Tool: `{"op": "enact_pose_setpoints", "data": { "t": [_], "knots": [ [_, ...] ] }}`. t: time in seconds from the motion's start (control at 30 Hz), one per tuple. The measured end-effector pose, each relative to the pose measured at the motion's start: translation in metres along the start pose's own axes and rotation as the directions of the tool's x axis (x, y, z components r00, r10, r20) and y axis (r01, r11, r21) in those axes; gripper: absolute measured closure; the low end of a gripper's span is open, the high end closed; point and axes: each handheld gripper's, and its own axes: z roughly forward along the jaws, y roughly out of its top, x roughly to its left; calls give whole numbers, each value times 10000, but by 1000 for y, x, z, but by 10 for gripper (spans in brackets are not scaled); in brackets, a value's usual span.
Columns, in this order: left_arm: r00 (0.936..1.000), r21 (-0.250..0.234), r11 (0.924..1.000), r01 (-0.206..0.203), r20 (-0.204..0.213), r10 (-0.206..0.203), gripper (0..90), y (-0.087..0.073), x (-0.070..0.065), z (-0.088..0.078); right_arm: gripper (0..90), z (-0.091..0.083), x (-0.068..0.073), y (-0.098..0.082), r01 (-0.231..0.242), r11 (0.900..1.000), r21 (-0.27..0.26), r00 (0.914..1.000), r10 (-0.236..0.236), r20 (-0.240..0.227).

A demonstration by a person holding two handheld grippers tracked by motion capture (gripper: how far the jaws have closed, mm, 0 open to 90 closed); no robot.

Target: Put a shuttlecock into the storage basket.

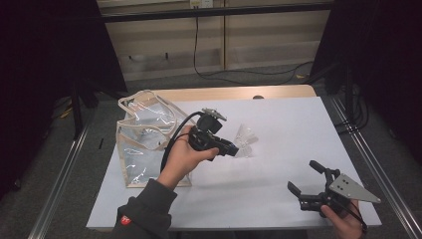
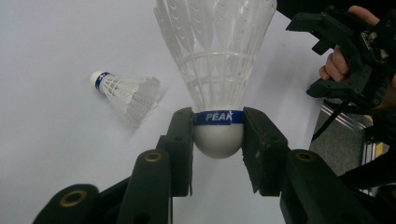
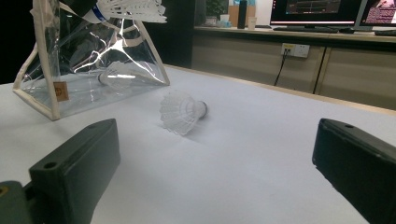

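In the left gripper view the held shuttlecock [image 2: 218, 88] loses its feather tips past the twelve o'clock edge, while in the right gripper view a shuttlecock inside the clear bag [image 3: 60, 88] blurs behind glare, its cork unreadable.

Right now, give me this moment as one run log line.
left gripper: shut on held shuttlecock | right gripper: open | second shuttlecock: lying on table | clear bag: beside

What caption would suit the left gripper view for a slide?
Left gripper clamps a shuttlecock by its cork while a second shuttlecock lies on the white table.
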Motion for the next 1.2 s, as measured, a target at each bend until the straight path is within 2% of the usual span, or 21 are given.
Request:
{"op": "enact_pose_setpoints", "data": {
  "t": [1.2],
  "knots": [
    [9993, -292, 9990, 335, -174, -340, 654, 14, 8, -23, 9, 0, 0, 0, -17, 10000, 3, 10000, 17, -23]
  ]
}}
